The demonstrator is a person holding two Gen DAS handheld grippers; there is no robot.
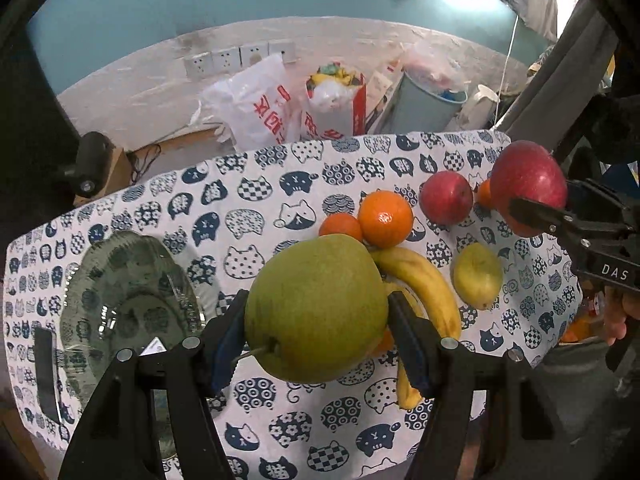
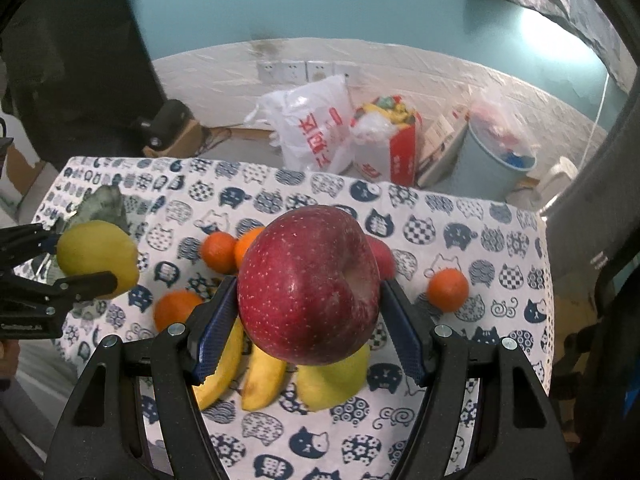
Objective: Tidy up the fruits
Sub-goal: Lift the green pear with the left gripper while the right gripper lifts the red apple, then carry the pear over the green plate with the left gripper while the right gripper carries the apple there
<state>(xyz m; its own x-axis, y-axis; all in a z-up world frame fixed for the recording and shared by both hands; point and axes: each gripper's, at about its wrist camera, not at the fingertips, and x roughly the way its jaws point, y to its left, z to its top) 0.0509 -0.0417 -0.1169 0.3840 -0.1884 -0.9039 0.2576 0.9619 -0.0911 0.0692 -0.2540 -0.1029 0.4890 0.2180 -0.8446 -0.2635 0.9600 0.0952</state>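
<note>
1. In my left gripper [image 1: 316, 316] I hold a big green pear [image 1: 316, 308]; both blue pads press on its sides, so the jaws are closed on it. The pear is lifted above the table, its stem pointing toward the camera.
2. In my right gripper [image 2: 308, 300] I hold a large red apple [image 2: 310, 284]; the jaws clamp it from left and right. It is also up in the air, above the other fruits.
3. On the cat-pattern tablecloth [image 1: 280, 420] the rest of the fruits lie together: a banana [image 1: 424, 284], a yellow-green fruit [image 1: 478, 276], a big orange [image 1: 385, 219] touching a small orange [image 1: 340, 227], and a second red apple [image 1: 446, 198].
4. From the right wrist view I see one small orange [image 2: 448, 290] apart from the group, toward the right edge of the cloth.
5. A glass bowl [image 1: 120, 300] stands on the left part of the table, well apart from the fruit group.
6. Behind the table there are plastic bags [image 1: 256, 104] and a pale blue bin [image 1: 424, 108] by the wall.
</note>
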